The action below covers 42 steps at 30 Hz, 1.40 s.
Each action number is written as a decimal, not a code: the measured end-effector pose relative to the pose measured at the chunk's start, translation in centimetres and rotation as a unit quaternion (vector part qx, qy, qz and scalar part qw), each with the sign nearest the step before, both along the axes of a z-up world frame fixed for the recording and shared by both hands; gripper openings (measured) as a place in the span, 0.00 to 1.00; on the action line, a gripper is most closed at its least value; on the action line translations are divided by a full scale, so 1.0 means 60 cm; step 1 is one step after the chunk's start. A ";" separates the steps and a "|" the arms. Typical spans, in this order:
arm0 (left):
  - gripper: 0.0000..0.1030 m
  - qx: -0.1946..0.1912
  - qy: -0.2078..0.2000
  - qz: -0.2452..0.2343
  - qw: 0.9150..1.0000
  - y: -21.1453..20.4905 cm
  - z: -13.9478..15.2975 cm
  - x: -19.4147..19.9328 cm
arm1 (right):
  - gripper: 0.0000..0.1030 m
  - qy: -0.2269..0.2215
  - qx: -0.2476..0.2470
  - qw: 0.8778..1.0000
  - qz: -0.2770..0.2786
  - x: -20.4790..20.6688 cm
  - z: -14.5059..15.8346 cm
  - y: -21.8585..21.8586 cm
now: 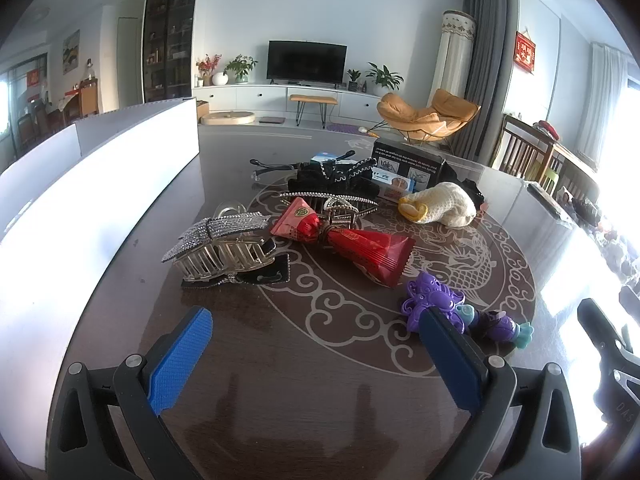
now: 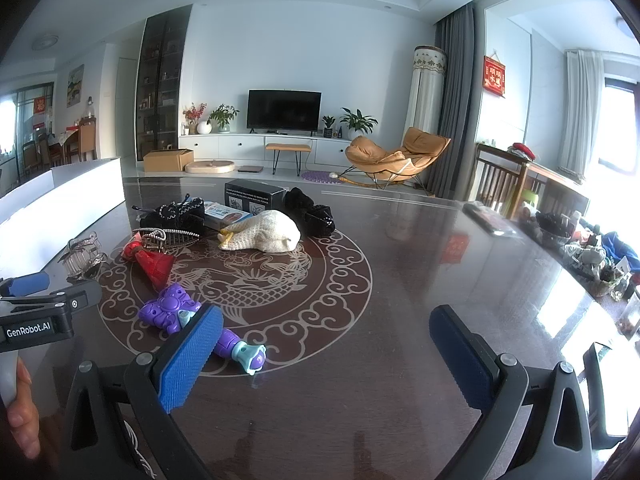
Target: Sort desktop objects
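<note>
While both hand-held grippers gape empty, purple toy flat, long axis toward right hand-held gripper.

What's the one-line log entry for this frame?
left gripper: open, empty | right gripper: open, empty | purple toy: on table, untouched | white box: left

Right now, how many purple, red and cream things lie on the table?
Purple: 1, the toy
Red: 1, the wrapped packet
Cream: 1, the knitted piece
Total: 3
</note>
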<state>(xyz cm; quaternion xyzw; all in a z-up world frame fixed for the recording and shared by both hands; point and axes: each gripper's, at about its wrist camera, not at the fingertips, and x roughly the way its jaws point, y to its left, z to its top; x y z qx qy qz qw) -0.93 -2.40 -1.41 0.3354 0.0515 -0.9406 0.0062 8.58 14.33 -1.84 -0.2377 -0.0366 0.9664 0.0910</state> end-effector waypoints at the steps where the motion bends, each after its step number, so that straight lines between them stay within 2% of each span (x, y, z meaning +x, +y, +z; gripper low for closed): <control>1: 1.00 0.000 0.000 0.000 1.000 -0.001 0.000 0.000 | 1.00 0.000 0.000 1.000 0.000 0.000 0.000 0.000; 7: 1.00 0.003 -0.008 -0.006 1.000 -0.001 -0.003 -0.001 | 1.00 -0.004 0.000 1.000 0.001 -0.002 -0.001 -0.001; 13: 1.00 -0.002 -0.020 -0.008 1.000 0.005 -0.007 -0.004 | 1.00 -0.029 -0.005 1.000 0.007 -0.017 -0.012 0.000; 16: 1.00 -0.007 -0.046 -0.017 0.999 0.011 -0.018 -0.012 | 1.00 -0.056 -0.013 0.998 0.017 -0.033 -0.021 0.001; 23: 1.00 -0.023 -0.052 -0.027 0.998 0.023 -0.021 -0.012 | 1.00 -0.142 -0.020 0.988 0.055 -0.076 -0.056 -0.011; 28: 1.00 -0.006 -0.062 -0.028 0.998 0.012 -0.025 -0.019 | 1.00 -0.154 -0.004 0.986 0.066 -0.077 -0.060 -0.025; 39: 1.00 0.059 -0.090 -0.012 0.994 -0.023 -0.041 -0.031 | 1.00 -0.160 -0.014 0.985 0.063 -0.079 -0.058 -0.013; 42: 1.00 0.067 -0.097 -0.022 0.993 -0.028 -0.044 -0.034 | 1.00 -0.159 -0.014 0.985 0.063 -0.079 -0.058 -0.014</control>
